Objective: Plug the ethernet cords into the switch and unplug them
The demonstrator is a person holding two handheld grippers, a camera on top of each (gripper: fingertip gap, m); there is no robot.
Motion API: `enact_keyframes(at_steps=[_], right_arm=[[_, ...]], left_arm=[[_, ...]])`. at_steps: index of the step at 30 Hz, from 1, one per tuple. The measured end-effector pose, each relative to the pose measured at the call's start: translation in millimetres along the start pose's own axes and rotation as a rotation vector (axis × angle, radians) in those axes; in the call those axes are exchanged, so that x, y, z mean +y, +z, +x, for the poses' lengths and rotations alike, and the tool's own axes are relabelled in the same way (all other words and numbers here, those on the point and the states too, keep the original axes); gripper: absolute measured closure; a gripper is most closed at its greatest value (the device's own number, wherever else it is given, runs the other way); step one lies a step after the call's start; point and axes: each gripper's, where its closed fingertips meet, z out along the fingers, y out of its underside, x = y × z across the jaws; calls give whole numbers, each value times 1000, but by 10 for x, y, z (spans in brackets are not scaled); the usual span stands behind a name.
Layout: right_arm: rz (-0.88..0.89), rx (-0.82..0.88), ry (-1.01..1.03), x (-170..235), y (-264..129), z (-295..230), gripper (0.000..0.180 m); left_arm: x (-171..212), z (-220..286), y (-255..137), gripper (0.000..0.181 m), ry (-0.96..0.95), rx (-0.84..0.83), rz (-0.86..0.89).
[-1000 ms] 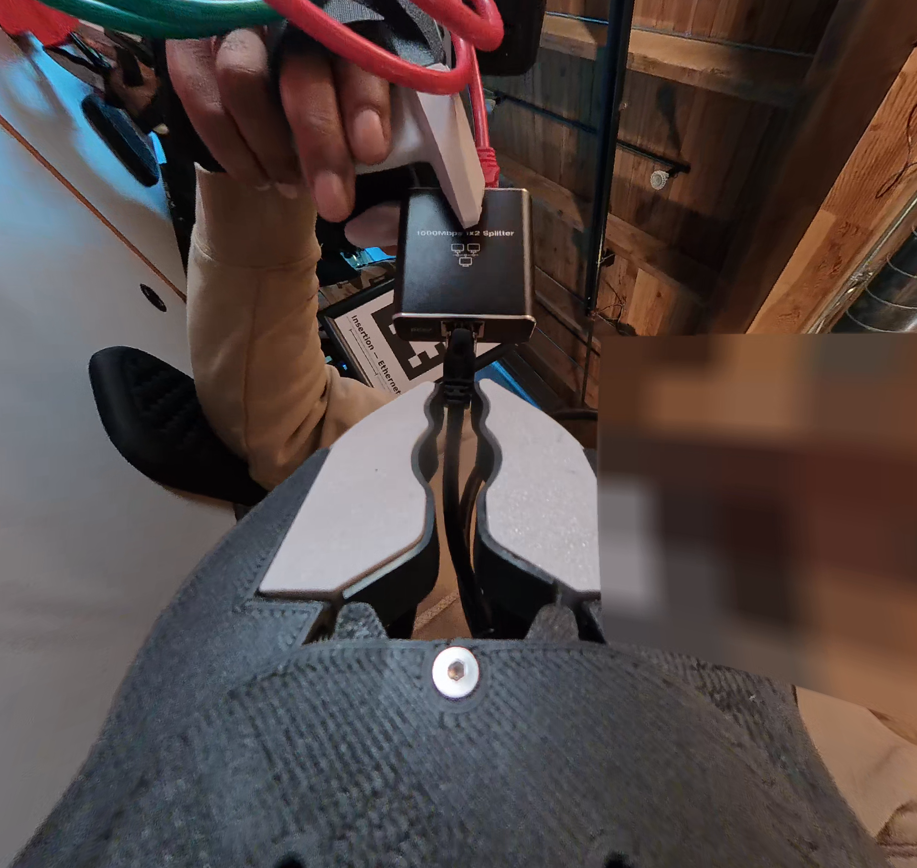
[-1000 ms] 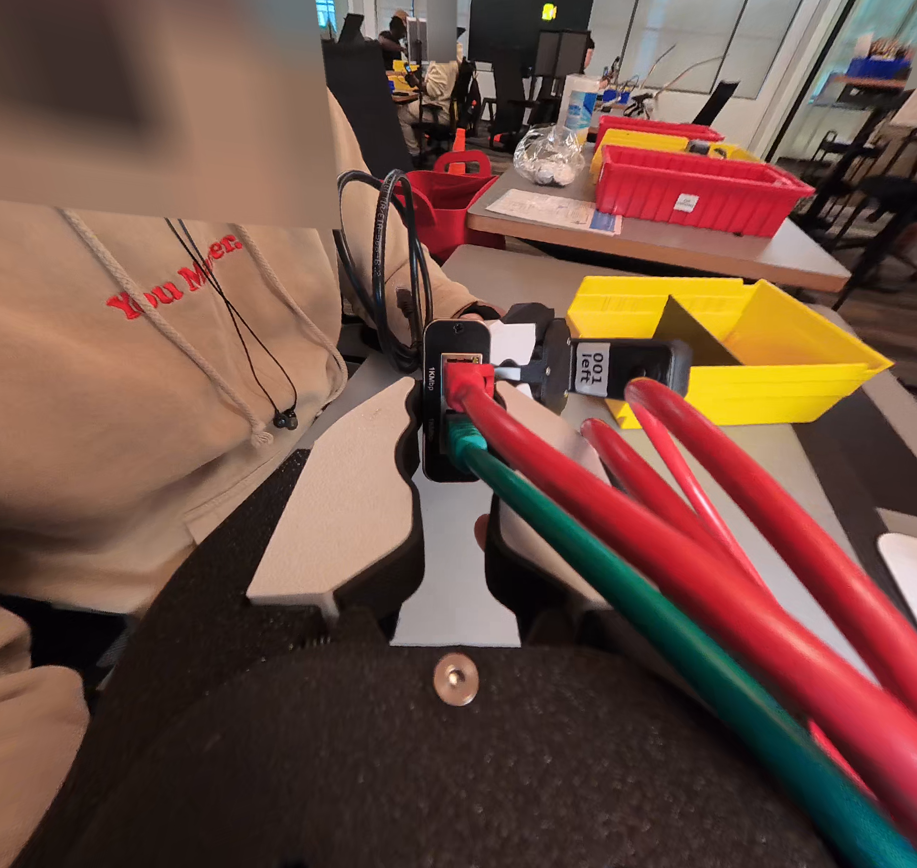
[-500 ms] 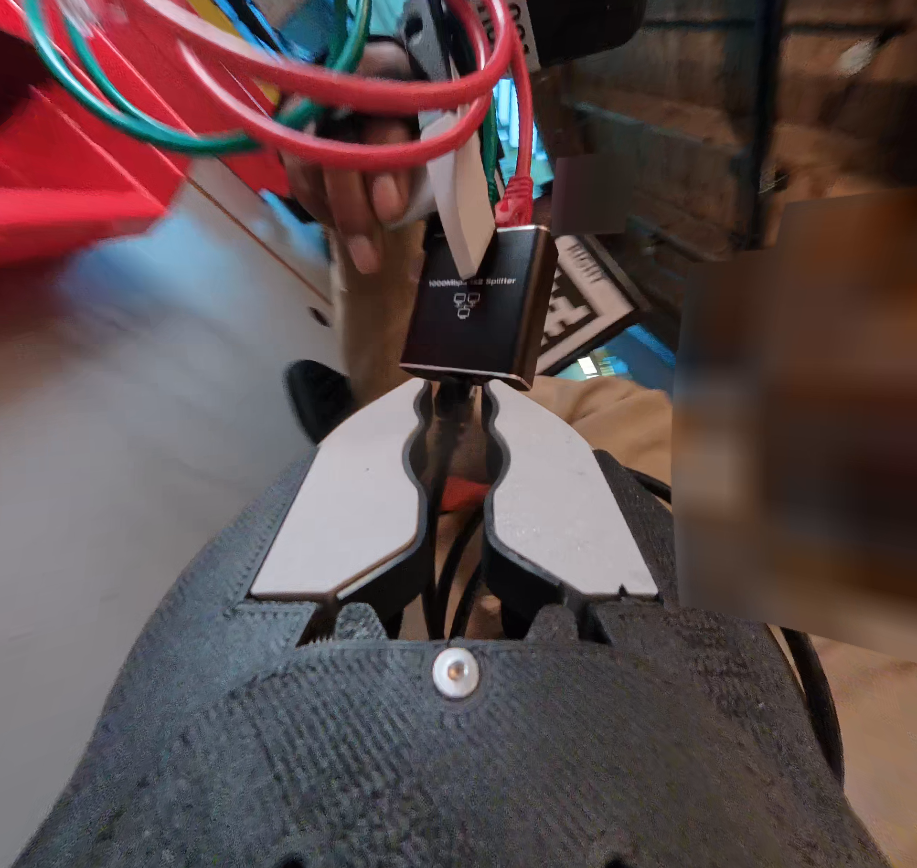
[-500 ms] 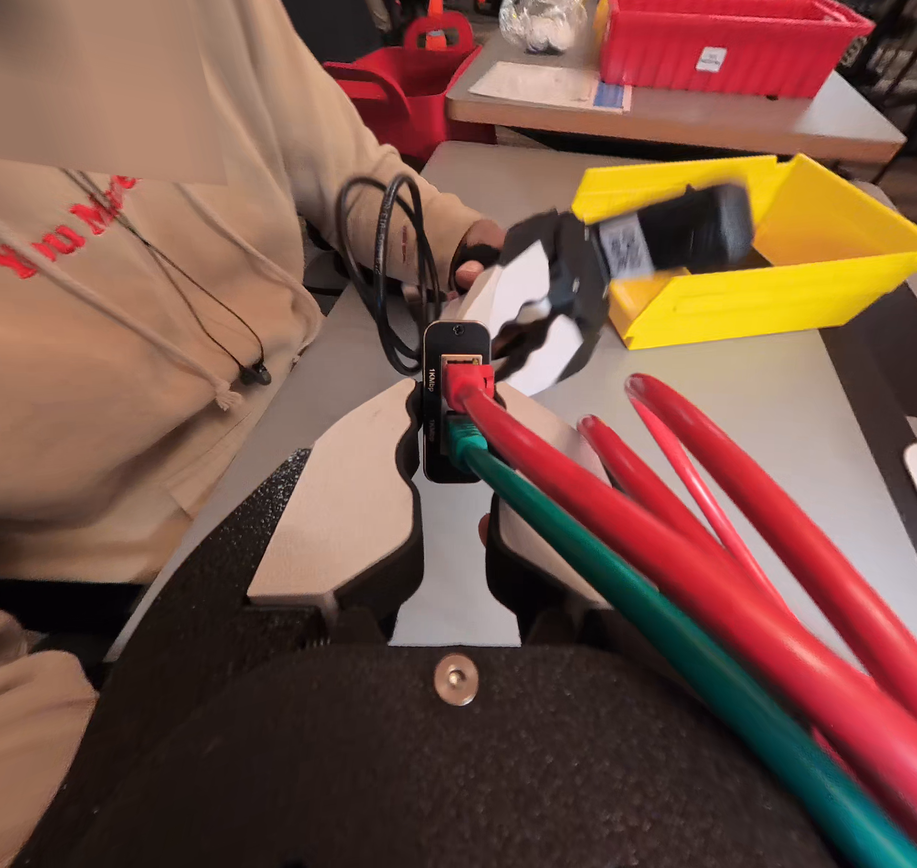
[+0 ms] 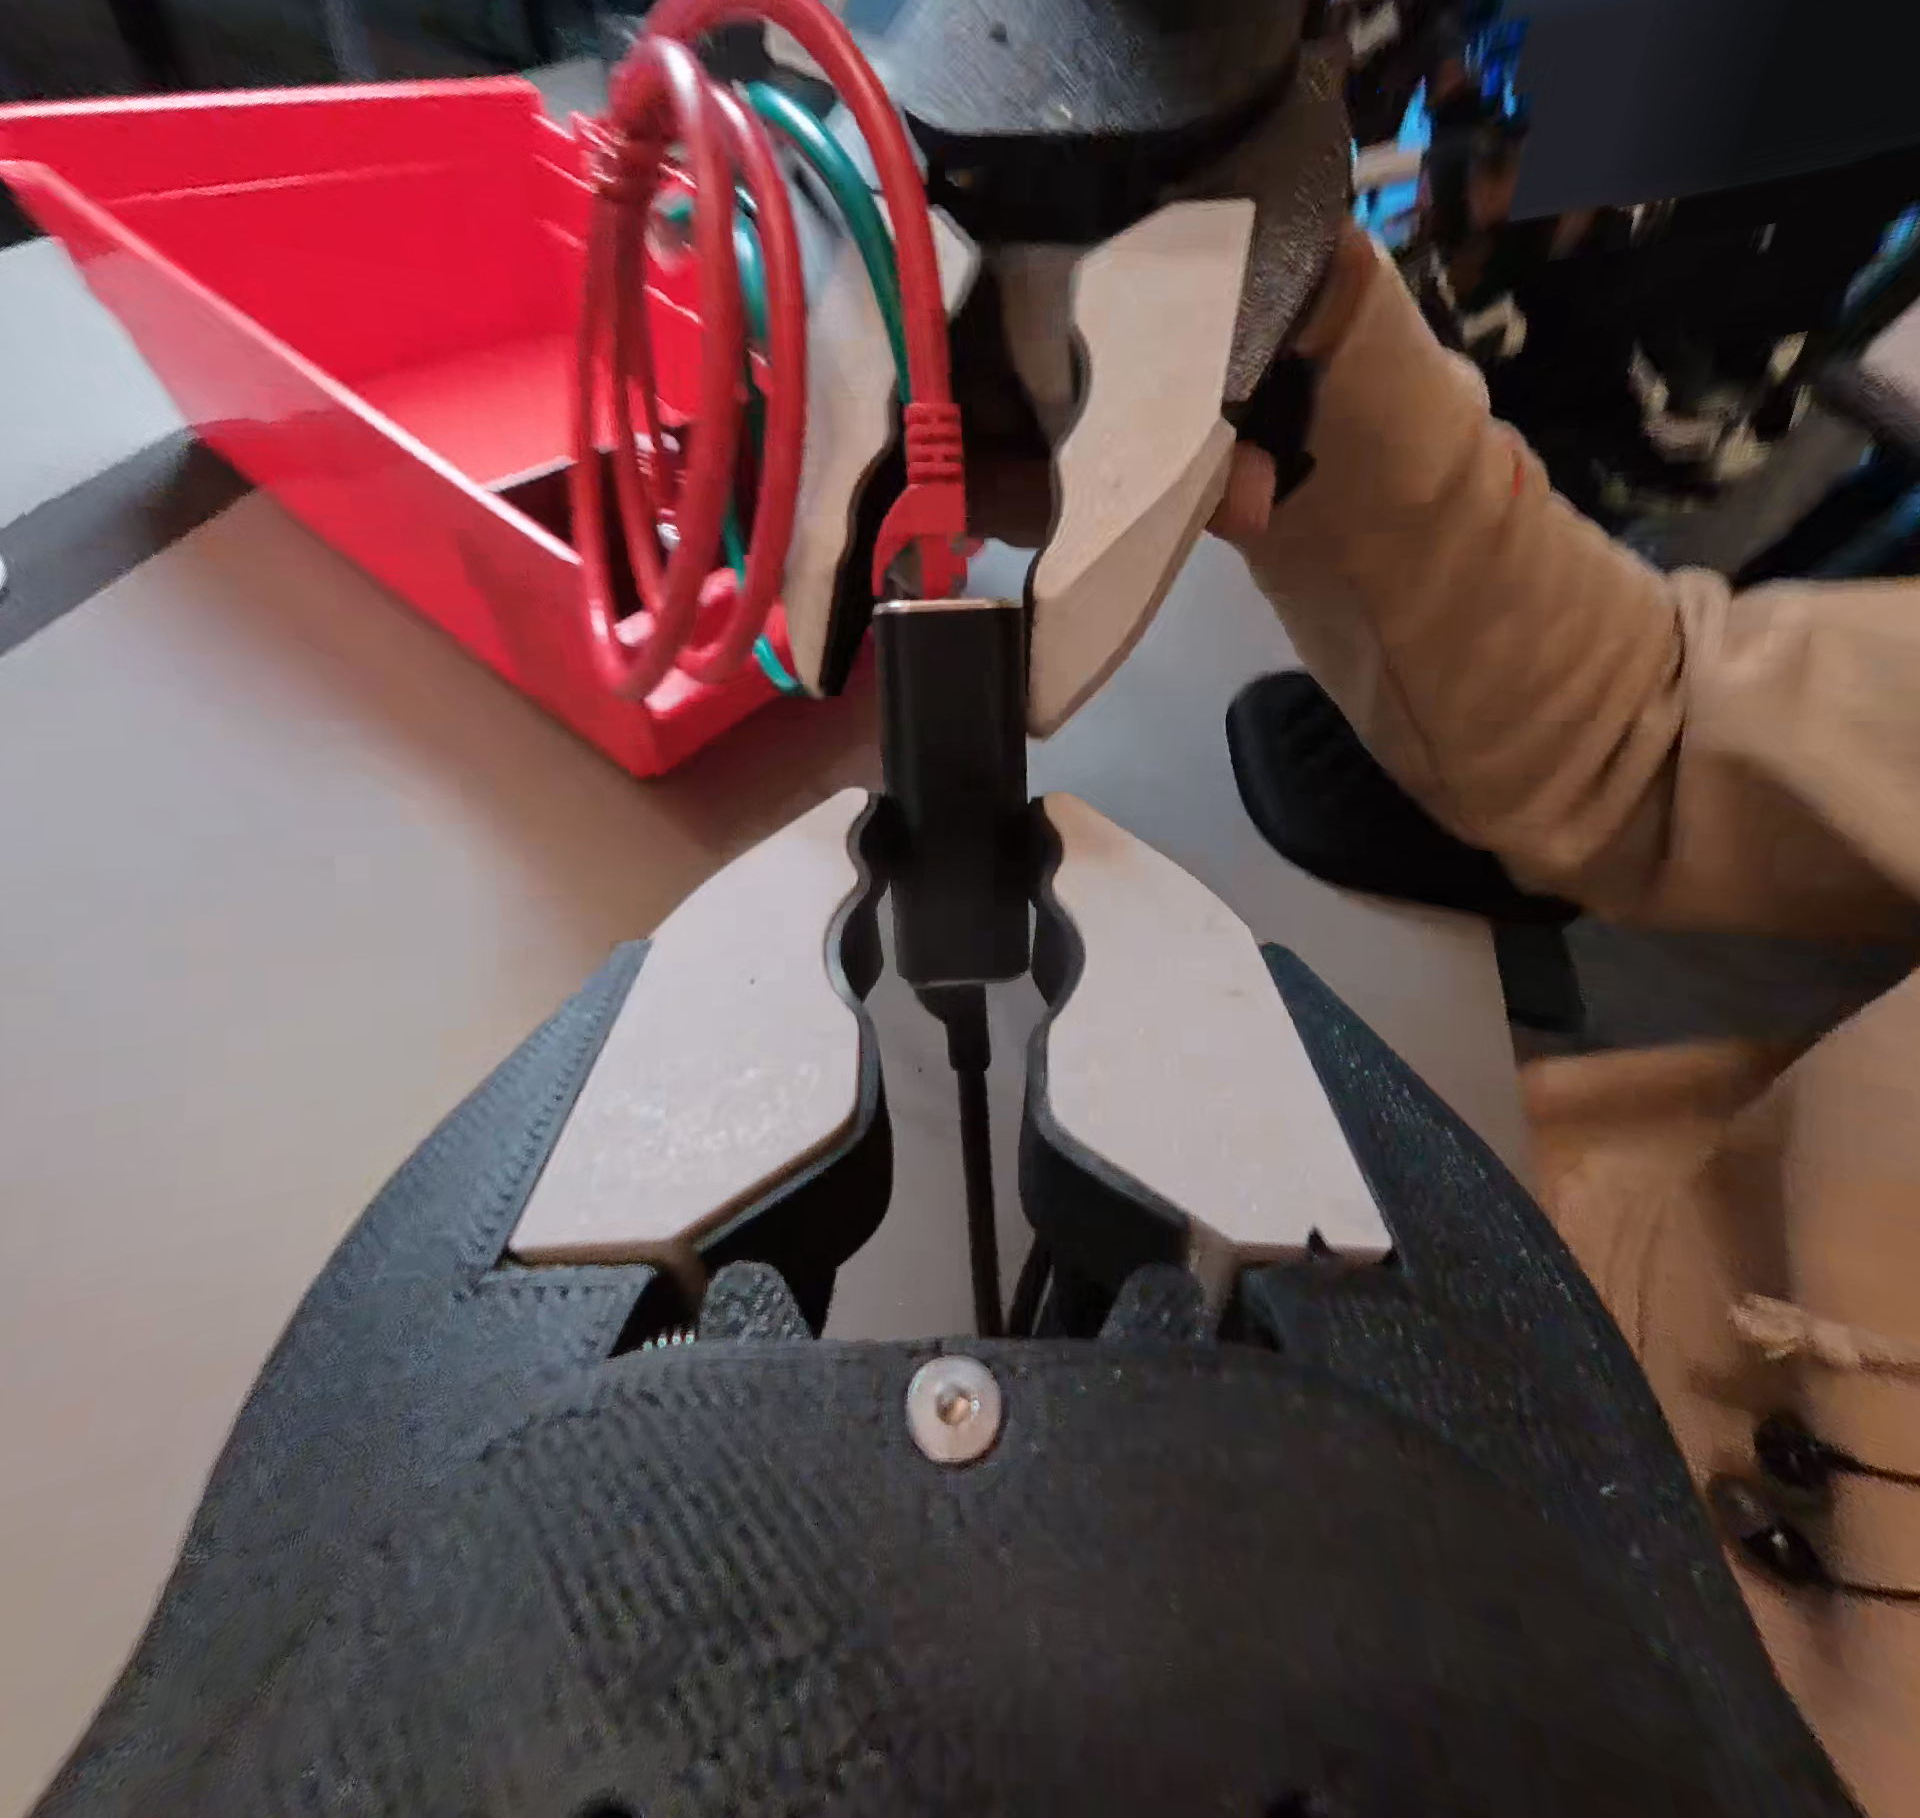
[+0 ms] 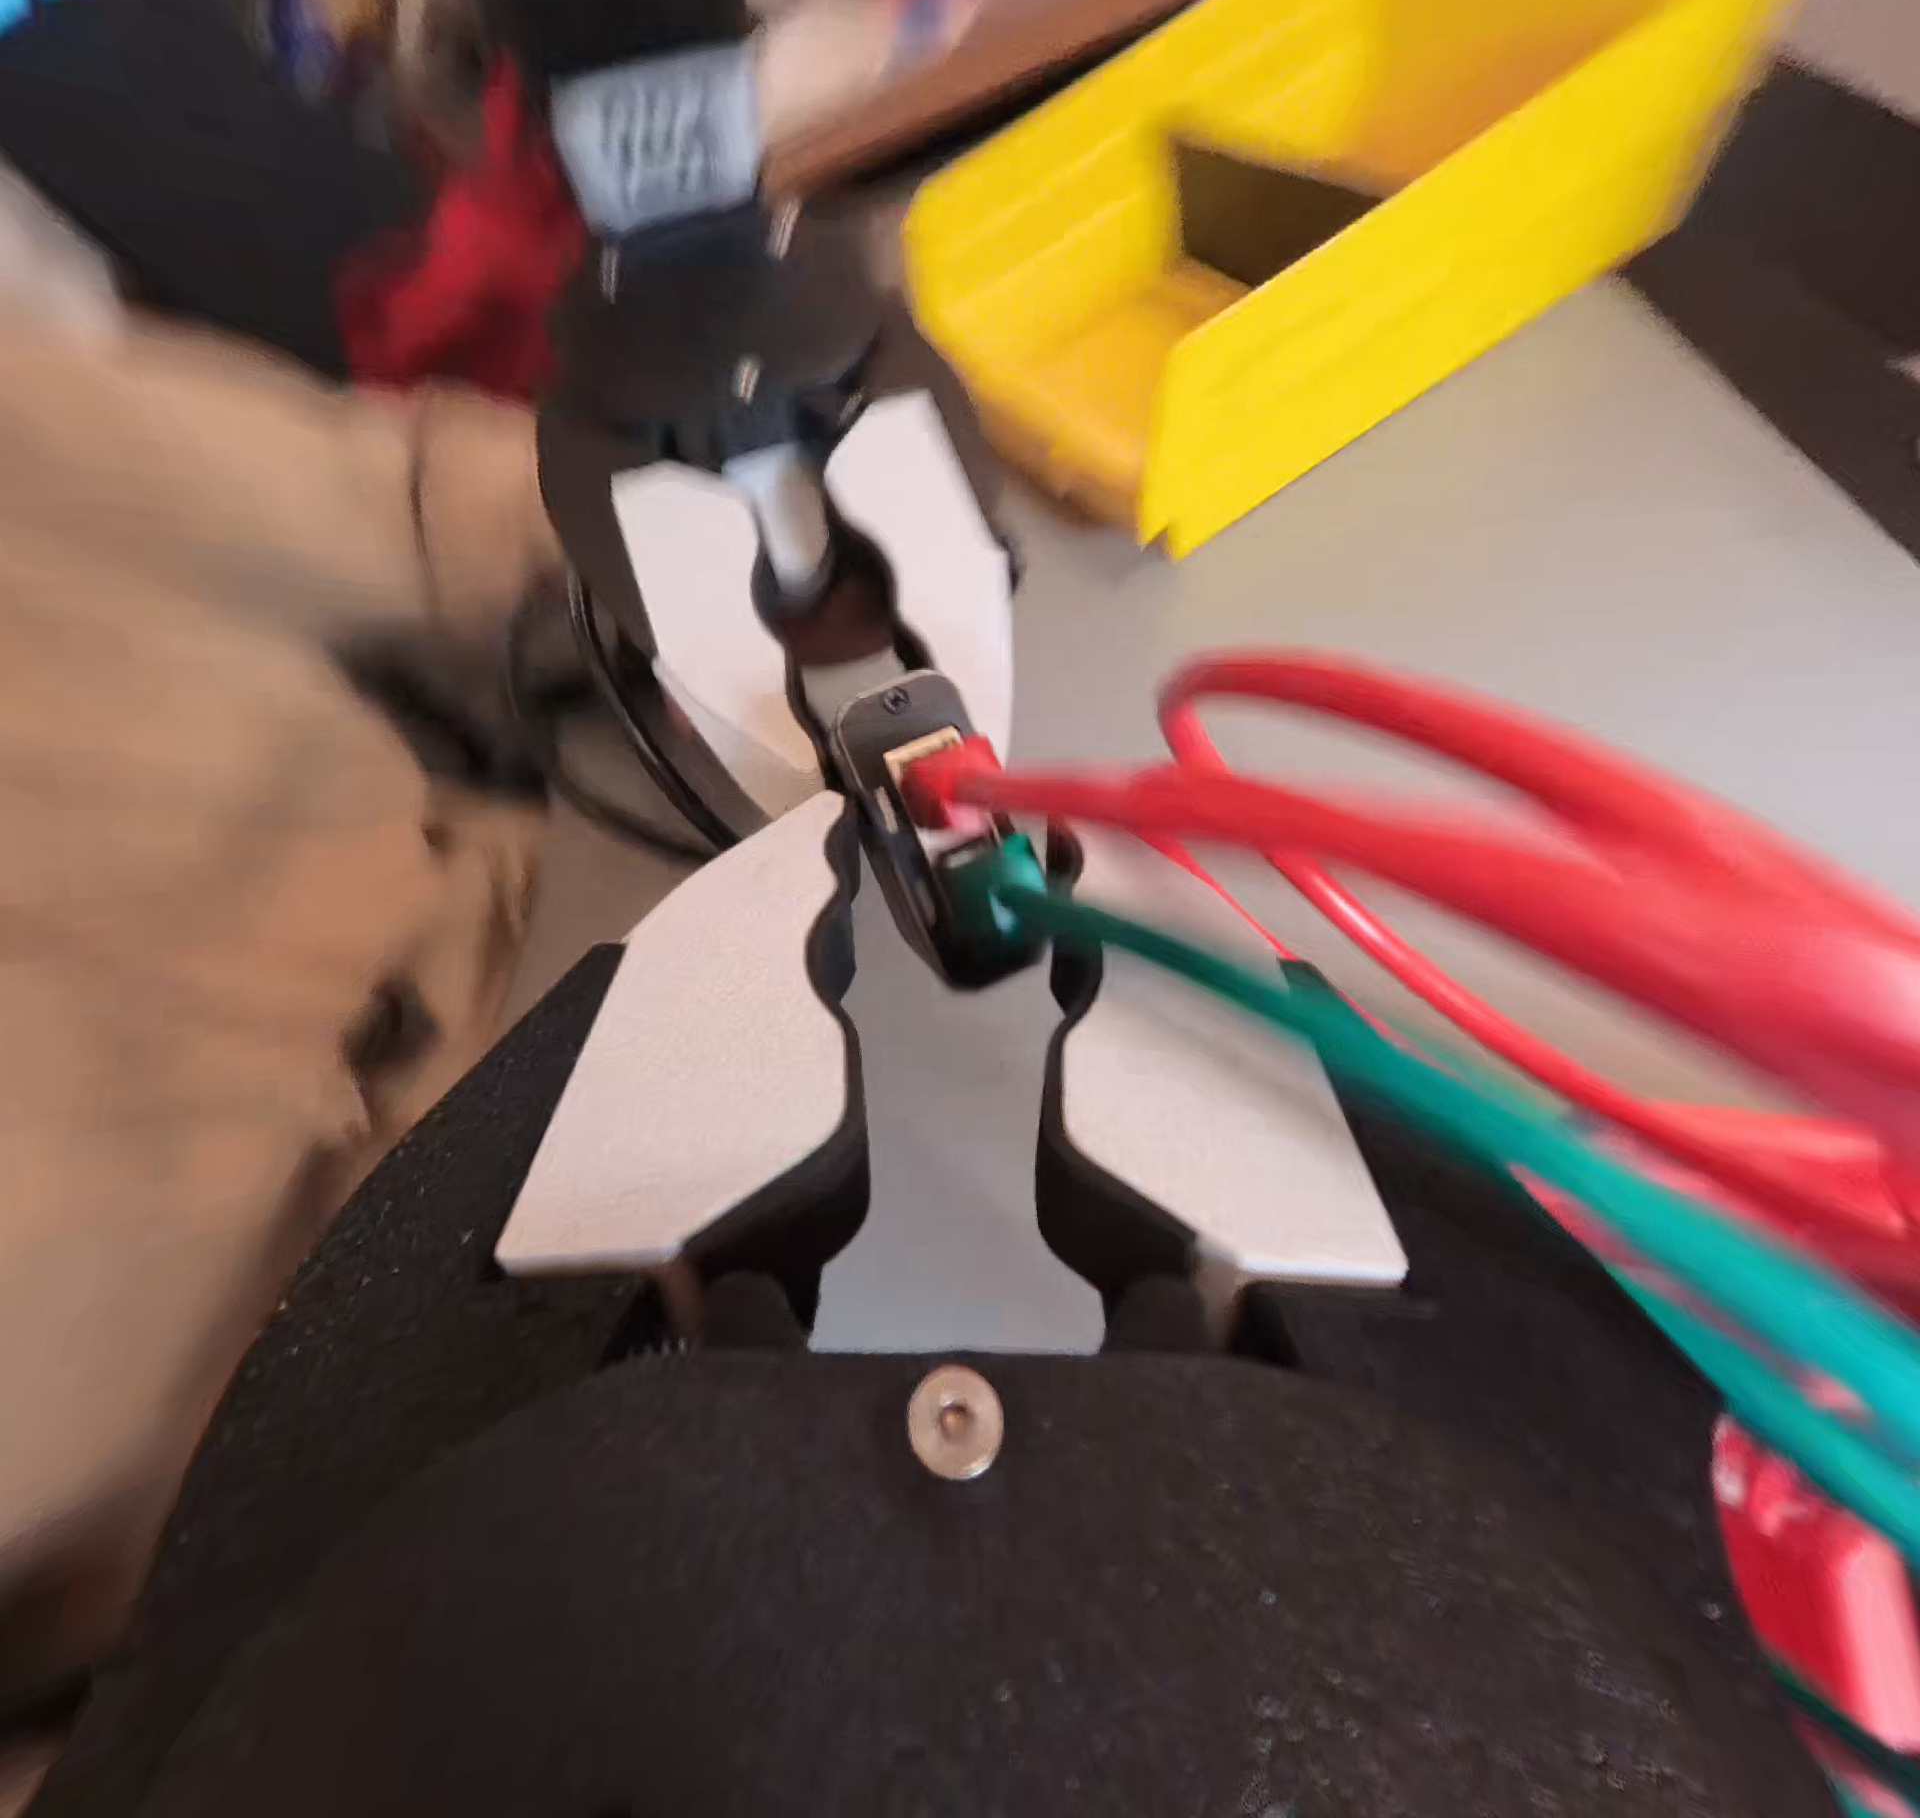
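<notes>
The black switch point(image 5: 951, 781) is gripped on its sides by my left gripper point(image 5: 951, 818), and its black cable point(image 5: 977, 1145) runs back between the fingers. My right gripper point(image 5: 935, 667) faces it, its jaws slightly apart around the switch's port end. In the blurred right wrist view the switch point(image 6: 904, 833) sits tilted between my right gripper's point(image 6: 945, 823) fingers. A red plug point(image 6: 940, 781) and a green plug point(image 6: 992, 885) are in its ports. The red cord's coil point(image 5: 665, 366) and the green cord point(image 5: 873, 241) hang by the right gripper.
A red bin point(image 5: 343, 293) stands on the grey table point(image 5: 312, 833) to the left of the grippers. A yellow bin point(image 6: 1299, 210) stands behind them in the right wrist view. The person's tan sleeve point(image 5: 1507, 625) and a black chair arm point(image 5: 1351, 812) are to the right. Only a small space, under 4 cm, lies between the two pairs of fingers.
My left gripper has let go of the black cable and closed on the switch body. Both grippers have swung down over the table. The switch now sits tilted in my right gripper.
</notes>
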Motion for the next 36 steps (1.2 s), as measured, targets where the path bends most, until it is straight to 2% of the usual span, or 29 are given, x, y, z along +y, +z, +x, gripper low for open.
enact_keyframes(at_steps=[2,4,8,13,15,18,24,27,29,30,33,36], right_arm=[[119,47,106,-178,-97,98,145],[158,64,113,-243,-162,90,146],[219,155,57,-377,-87,87,141],[388,227,16,-696,211,-28,117],[445,277,23,-777,244,-42,111],[485,326,47,-815,220,-30,117],[485,337,63,-812,194,17,118],[472,293,51,-825,123,16,118],[417,240,11,-778,65,3,119],[390,230,-19,-752,23,10,119],[325,239,-113,-684,-101,11,120],[239,326,-245,-629,-64,1,121]], left_arm=[[-118,-161,-135,156,-90,-3,87],[-192,-361,-269,156,-118,-81,147],[-436,-445,-477,156,-70,-172,305],[-658,-374,-642,156,124,-363,437],[-699,-329,-672,156,204,-457,466],[-726,-260,-670,156,286,-544,481],[-681,-194,-563,155,381,-589,419],[-639,-107,-459,147,419,-489,367],[-567,18,-356,135,417,-325,276],[-544,72,-355,138,393,-249,249],[-605,92,-452,140,220,-111,294],[-572,47,-410,137,-75,49,313]])
